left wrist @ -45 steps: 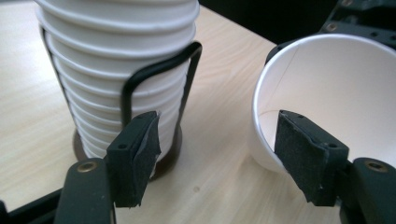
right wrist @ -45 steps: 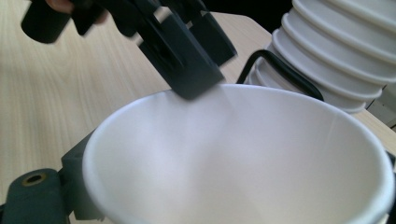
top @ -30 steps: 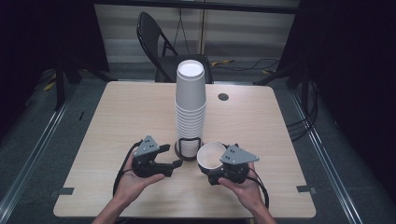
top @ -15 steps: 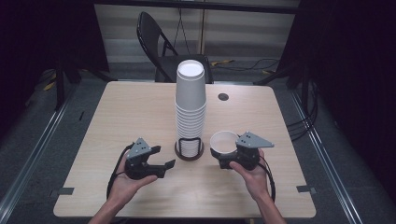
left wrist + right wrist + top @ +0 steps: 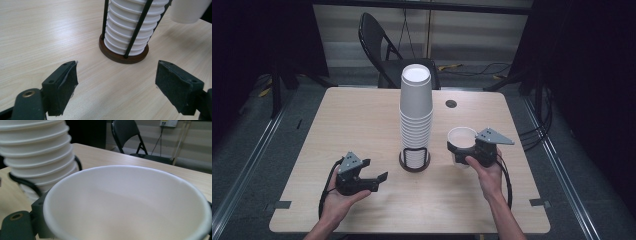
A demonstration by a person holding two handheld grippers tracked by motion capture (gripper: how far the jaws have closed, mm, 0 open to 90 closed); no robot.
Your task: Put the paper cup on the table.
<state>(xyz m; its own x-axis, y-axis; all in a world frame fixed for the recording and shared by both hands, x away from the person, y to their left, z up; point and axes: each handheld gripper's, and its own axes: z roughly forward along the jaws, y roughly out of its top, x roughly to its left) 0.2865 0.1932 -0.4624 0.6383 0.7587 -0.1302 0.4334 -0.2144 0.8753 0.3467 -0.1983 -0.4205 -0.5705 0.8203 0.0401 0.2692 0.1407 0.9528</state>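
Clearly the single white paper cup (image 5: 461, 141) is pinched in the right tongs (image 5: 469, 152), upright and mouth up, just right of the tall cup stack (image 5: 415, 117) and above the bench (image 5: 362, 130); whether its base touches the wood cannot be told. In the right gripper view the cup's (image 5: 130, 205) rim sits between the jaws, with the stack (image 5: 37, 152) close behind on its left. The stack stands in a dark wire holder (image 5: 414, 159) on a round base. The left tongs (image 5: 374, 180) are spread with nothing between them, their jaws having just been opening, and point at the holder's base (image 5: 123, 53).

Judging from this, the thin cup wall could buckle under too hard a squeeze. A careless sideways swing could also knock the tall stack and tip it, since it rises well above the holder.
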